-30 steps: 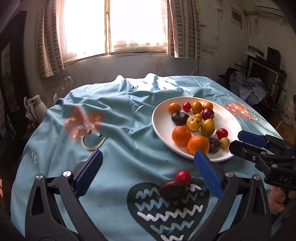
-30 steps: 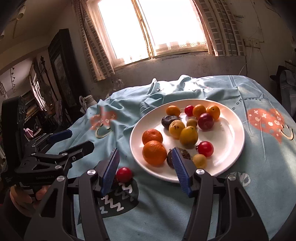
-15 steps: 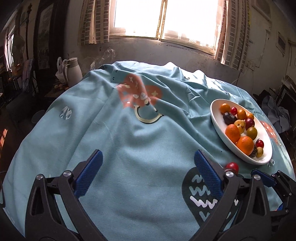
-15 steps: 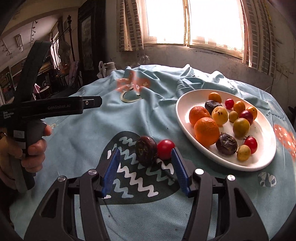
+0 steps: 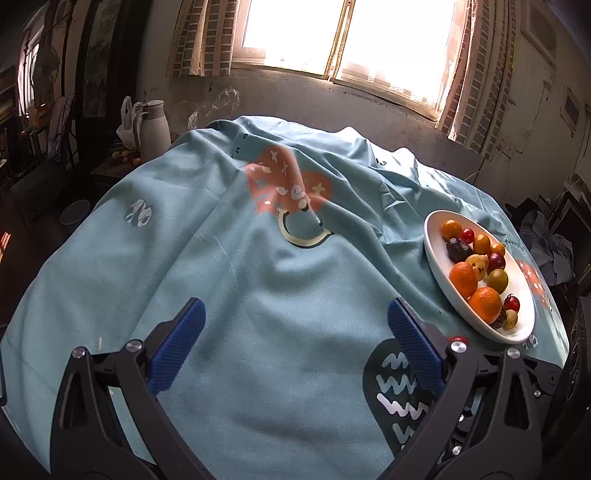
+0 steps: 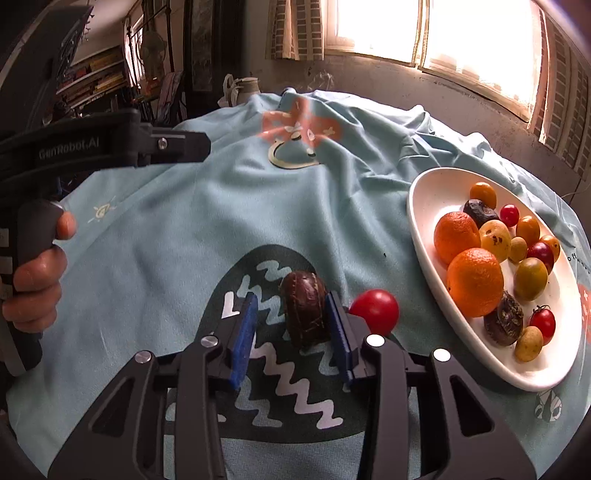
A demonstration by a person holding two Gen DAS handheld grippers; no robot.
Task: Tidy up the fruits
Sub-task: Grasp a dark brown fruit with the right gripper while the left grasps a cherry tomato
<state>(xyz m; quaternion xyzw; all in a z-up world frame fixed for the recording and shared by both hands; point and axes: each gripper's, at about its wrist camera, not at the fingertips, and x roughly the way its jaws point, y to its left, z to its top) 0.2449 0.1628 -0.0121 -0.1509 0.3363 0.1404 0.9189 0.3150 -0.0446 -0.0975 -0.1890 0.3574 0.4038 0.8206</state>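
We have our right gripper (image 6: 290, 317) down on the table, and its jaws are closing around the dark wrinkled fruit (image 6: 304, 308). The fruit sits between the two blue pads. The pad on the right looks like it is touching the fruit, but the pad on the left is not touching yet, so we do not have a hold. Our left gripper (image 5: 295, 343) has its jaws wide apart with nothing in them.

The dark fruit lies on the dark heart picture on the cloth, just beside a red tomato (image 6: 375, 312). The white plate (image 6: 424, 229) with the other fruits is near, off to the right.

We think this fruit is light. Its skin looks dry and wrinkly, so it should not slip much. It may be a bit soft inside (old fruit often is), so a gentle squeeze is best. Taking it across its fat middle, where the pads sit now, looks right. The tomato is smooth and round, so a bump could make it roll.

The blue tablecloth (image 5: 258, 280) is soft and has folds, so things can wobble on it. The room is dim, with a bright window (image 5: 347, 33) behind the table and a white jug (image 5: 153, 127) off to the side.
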